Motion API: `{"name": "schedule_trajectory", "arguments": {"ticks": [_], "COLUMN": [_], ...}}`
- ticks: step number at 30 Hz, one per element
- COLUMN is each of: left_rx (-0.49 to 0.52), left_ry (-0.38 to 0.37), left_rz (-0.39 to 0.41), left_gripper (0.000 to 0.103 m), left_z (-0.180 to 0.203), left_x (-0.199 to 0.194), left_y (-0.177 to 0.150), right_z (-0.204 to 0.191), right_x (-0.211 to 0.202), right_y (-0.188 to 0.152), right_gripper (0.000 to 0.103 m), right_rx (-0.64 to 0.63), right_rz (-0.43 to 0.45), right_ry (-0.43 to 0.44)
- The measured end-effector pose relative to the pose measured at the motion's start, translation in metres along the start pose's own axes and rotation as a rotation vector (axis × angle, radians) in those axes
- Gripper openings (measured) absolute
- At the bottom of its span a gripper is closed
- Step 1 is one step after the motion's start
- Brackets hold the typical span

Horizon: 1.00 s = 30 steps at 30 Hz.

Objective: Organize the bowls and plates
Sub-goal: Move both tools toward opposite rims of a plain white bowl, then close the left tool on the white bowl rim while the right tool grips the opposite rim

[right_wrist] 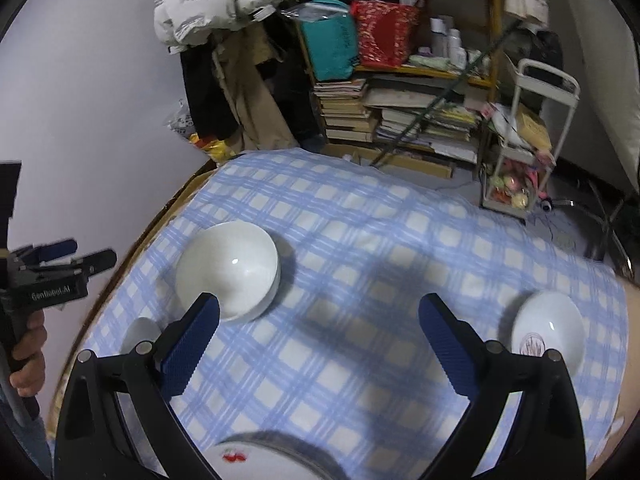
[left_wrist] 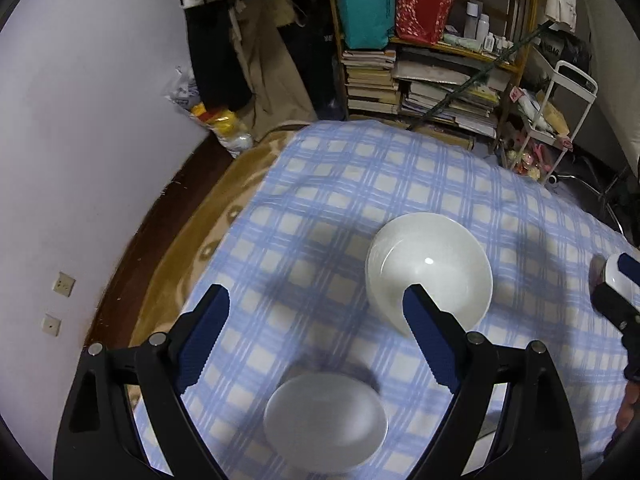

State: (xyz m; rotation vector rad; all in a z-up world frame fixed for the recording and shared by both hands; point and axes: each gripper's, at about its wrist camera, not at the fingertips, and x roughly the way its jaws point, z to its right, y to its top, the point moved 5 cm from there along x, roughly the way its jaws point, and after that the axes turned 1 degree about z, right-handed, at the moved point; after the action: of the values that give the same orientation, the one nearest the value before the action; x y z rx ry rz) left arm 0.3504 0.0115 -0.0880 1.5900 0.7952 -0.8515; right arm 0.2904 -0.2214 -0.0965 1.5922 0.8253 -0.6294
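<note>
On the left, the left gripper (left_wrist: pixel 316 300) is hanging over the checked cloth (left_wrist: pixel 360 184) with its jaws wide apart, holding nothing. Right under it a small white plate (left_wrist: pixel 326 420) is lying flat. A big white bowl (left_wrist: pixel 430 268) is sitting just past its right finger. Further right, the right gripper (right_wrist: pixel 320 308) is also hanging open and empty over bare cloth. A plate with a red cherry picture (right_wrist: pixel 256 462) is peeking in below it. Far right, a small bowl with a picture (right_wrist: pixel 548 328) is sitting near the cloth's edge. The dishes look smooth, so I think one could slip out and break. The soft cloth could also make a stack tip.
</note>
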Motion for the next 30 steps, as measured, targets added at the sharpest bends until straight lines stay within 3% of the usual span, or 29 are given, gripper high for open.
{"name": "schedule_trajectory", "arguments": {"ticks": [6,14,17,20,22,24,26,30], "left_rx": [-0.017,-0.053,-0.044,0.000,0.020,0.027,0.021,-0.005], "left_ry": [-0.032,-0.003,0.014,0.000,-0.026,-0.058,-0.079,-0.110], "left_rz": [-0.070,-0.137,-0.119,-0.128,-0.150,-0.168,-0.179,-0.223], "left_gripper": [0.088,0.087,0.085,0.071,0.056,0.048,0.042,0.027], "left_z": [0.007,0.009,0.007,0.011,0.015,0.019,0.023,0.030], "left_x": [0.043,0.083,0.087,0.093,0.098,0.101,0.103,0.113], "left_y": [0.004,-0.003,-0.004,-0.008,-0.012,-0.016,-0.018,-0.019], "right_z": [-0.006,-0.020,-0.024,-0.027,-0.029,-0.033,-0.036,-0.038], "right_x": [0.042,0.082,0.098,0.110,0.119,0.127,0.135,0.147], "right_y": [0.001,0.001,0.000,-0.005,-0.009,-0.013,-0.017,-0.026], "right_gripper": [0.103,0.100,0.092,0.085,0.077,0.072,0.062,0.028], "right_rx": [0.008,-0.009,0.009,0.072,0.106,0.112,0.114,0.159], "right_rz": [-0.043,-0.094,-0.133,-0.155,-0.172,-0.192,-0.215,-0.274], "right_ry": [0.034,0.046,0.066,0.150,0.170,0.180,0.176,0.212]}}
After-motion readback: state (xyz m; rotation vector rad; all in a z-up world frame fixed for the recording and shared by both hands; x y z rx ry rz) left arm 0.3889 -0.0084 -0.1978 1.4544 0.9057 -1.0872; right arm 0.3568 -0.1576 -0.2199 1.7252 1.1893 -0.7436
